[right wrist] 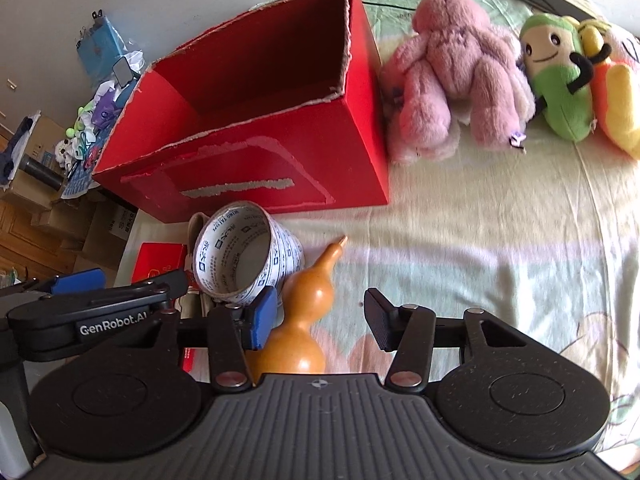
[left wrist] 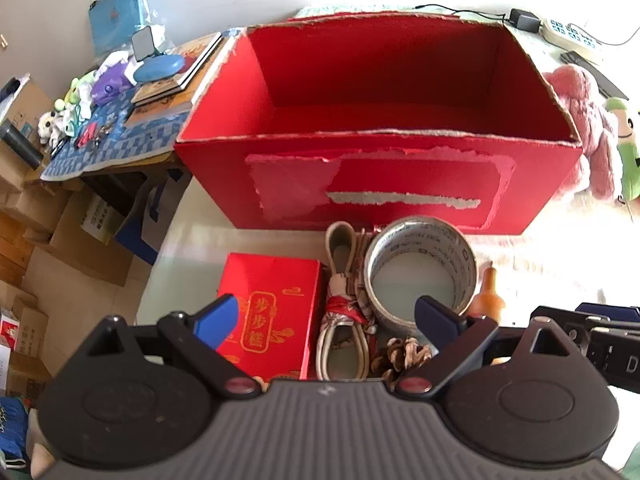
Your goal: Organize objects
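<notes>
Spread with a pale patterned sheet, the bed carries an empty, open-topped red cardboard box at the back. Just in front of it lie a white printed tape roll and a smooth orange-brown gourd. Both claws hang wide and hold nothing. Nearer the gourd, the right claw has it beside its left finger, long axis pointing toward the box; the left claw hovers over the roll.

Inside red box: free. Before its front wall: crowded by tape roll, gourd, small red carton.
</notes>
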Demonstrator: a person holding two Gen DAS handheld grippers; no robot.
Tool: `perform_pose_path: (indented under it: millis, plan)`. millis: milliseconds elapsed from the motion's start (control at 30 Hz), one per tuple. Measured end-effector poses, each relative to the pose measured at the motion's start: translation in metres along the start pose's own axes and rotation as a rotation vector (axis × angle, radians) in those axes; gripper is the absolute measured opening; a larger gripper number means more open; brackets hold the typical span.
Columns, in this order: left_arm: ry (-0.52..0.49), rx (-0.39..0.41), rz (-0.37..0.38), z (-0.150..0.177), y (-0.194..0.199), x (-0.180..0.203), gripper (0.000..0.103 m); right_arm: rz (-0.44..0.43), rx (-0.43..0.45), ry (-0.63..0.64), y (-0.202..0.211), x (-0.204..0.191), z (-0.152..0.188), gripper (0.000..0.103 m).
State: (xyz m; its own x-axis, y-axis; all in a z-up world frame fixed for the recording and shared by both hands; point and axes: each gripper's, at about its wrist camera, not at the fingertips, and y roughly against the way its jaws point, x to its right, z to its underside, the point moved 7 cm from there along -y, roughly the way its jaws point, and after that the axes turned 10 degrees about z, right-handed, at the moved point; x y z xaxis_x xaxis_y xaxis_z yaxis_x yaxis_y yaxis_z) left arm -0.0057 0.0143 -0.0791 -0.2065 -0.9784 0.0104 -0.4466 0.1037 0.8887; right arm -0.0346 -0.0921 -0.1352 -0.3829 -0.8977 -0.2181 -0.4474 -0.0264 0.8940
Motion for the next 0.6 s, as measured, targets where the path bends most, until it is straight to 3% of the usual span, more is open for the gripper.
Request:
perform_pose_path:
  millis: [233,467,600]
  plan:
    - [-0.013,-0.027,0.016,0.002,-0.008,-0.002,0.092,-0.018,-0.014,-0.02,-0.003,0.0,0.004,0.046]
    - [-0.035,-0.029,0.018,0.002,-0.008,-0.001,0.093,-0.074,-0.045,-0.085,-0.009,0.007,0.008,0.046]
    - [-0.053,-0.016,0.056,0.006,-0.005,0.001,0.092,-0.114,-0.071,-0.116,-0.013,0.009,0.009,0.046]
